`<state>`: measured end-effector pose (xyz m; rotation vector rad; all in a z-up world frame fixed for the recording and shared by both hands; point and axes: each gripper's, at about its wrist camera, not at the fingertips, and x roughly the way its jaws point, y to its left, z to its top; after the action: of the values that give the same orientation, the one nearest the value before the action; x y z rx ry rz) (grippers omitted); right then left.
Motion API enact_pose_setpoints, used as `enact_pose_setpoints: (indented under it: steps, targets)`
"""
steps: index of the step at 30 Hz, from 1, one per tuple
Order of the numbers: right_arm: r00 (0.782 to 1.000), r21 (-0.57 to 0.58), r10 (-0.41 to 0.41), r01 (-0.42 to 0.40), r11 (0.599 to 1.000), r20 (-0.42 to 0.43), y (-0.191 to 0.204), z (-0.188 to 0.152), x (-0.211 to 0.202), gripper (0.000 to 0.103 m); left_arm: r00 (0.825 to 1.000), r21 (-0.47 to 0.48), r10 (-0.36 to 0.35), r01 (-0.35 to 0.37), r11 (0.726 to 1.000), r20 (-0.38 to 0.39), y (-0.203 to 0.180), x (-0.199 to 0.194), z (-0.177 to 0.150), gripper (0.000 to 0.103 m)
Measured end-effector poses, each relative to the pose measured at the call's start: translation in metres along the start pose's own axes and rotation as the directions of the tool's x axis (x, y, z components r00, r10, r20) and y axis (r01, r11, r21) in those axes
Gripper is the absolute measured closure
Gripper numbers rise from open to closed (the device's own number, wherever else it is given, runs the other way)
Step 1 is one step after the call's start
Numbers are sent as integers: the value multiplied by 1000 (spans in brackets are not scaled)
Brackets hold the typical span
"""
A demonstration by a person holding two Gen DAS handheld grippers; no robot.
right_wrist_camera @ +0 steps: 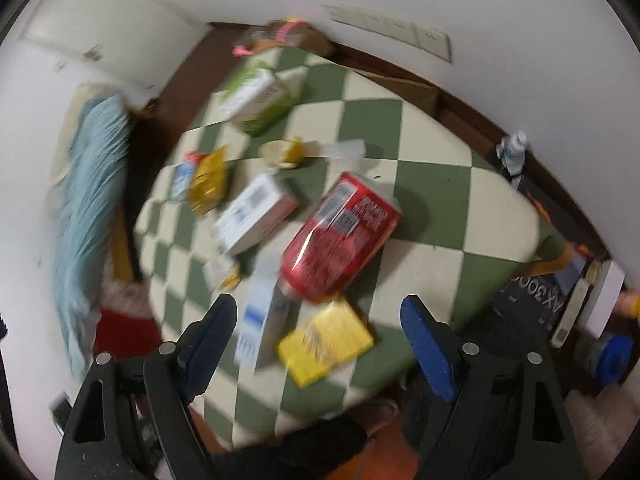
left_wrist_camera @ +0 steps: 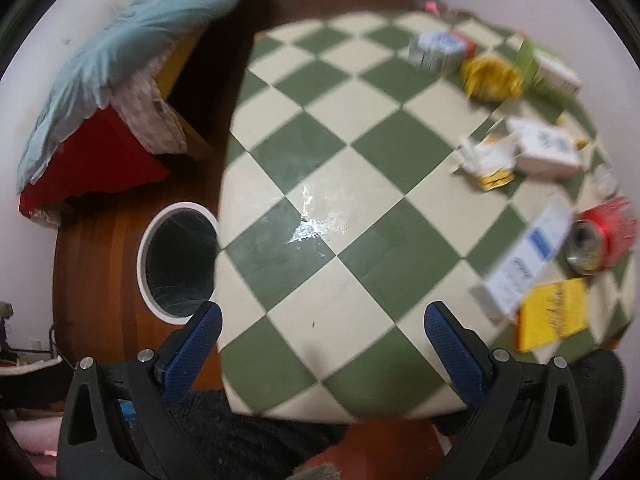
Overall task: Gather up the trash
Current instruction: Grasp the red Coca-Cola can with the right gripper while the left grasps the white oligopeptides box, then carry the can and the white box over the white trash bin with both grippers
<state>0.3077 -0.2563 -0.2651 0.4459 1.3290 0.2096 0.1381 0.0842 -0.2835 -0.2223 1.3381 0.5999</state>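
Trash lies on a green and cream checkered table [left_wrist_camera: 320, 184]. A red can [right_wrist_camera: 340, 240] lies on its side; it also shows in the left wrist view [left_wrist_camera: 600, 240]. Beside it are a yellow box [right_wrist_camera: 326, 340], a white and blue carton [right_wrist_camera: 260, 320], a white box [right_wrist_camera: 256, 212], a yellow wrapper [right_wrist_camera: 208, 180] and a green carton [right_wrist_camera: 256, 96]. A white-rimmed bin [left_wrist_camera: 178, 264] with a black liner stands on the floor left of the table. My left gripper [left_wrist_camera: 322, 324] is open and empty above the table's near edge. My right gripper [right_wrist_camera: 318, 320] is open and empty, above the yellow box.
A bed with a light blue blanket [left_wrist_camera: 132, 44] and a red sheet [left_wrist_camera: 100, 152] is left of the table. A cardboard box [right_wrist_camera: 404, 84] stands behind the table by the wall. A black box [right_wrist_camera: 536, 296] and a blue weight [right_wrist_camera: 612, 356] lie on the floor at right.
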Motion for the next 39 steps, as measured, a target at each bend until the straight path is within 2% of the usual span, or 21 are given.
enact_pose_setpoints:
  steps: [3,8,10,11,12,14,18,20,24,26,27,30,31,37,39]
  targets:
    - [999,60,-29,30,998,-21,-1,17,37,18,999,23,10,-9,1000,-41,-4,24,8,0]
    - [996,143,-62,71,987,-65,-3,36,86,16,997,26,-21,23,999,-76,-7,41,15,0]
    - [995,154,-76,86,984,-72,-4,40,98,19,997,36,-35,38,999,-73,-12,40,18,0]
    - [993,148,-86,98,984,-82,-5,41,104,29,997,46,-44,47,998,-70,-15,37,19,0]
    - [990,142,-103,115,983,-91,-5,41,108,29,996,58,-56,60,997,-63,-19,32,20,1]
    - [993,122,-87,97,988,-85,-7,40,109,31,994,90,-96,100,991,-45,-31,20,24,1]
    - [983,-7,-145,145,989,-117,-10,39,100,31,976,203,-215,219,954,-42,-69,-6,31,1]
    - [974,-87,-191,181,980,-124,-16,41,89,31,967,269,-248,255,929,-59,-94,-11,34,1]
    - [947,-197,-293,264,944,-134,-35,50,75,31,951,357,-269,307,882,-152,-136,2,38,2]
    - [937,-208,-315,281,937,-151,-47,55,75,30,946,375,-261,317,871,-195,-149,12,37,19]
    - [934,-203,-314,278,939,-172,-52,56,76,30,940,379,-259,328,865,-222,-154,17,36,31]
    - [935,-169,-285,253,953,-212,-65,57,78,29,907,341,-315,401,850,-280,-157,20,35,54]
    - [935,-166,-280,247,955,-218,-68,57,78,29,899,332,-327,415,847,-290,-158,19,35,58]
    - [933,-172,-268,231,958,-241,-66,46,88,28,912,344,-305,390,854,-274,-166,18,29,59]
    - [930,-171,-274,237,956,-246,-62,43,93,27,918,346,-300,378,859,-260,-166,19,31,62]
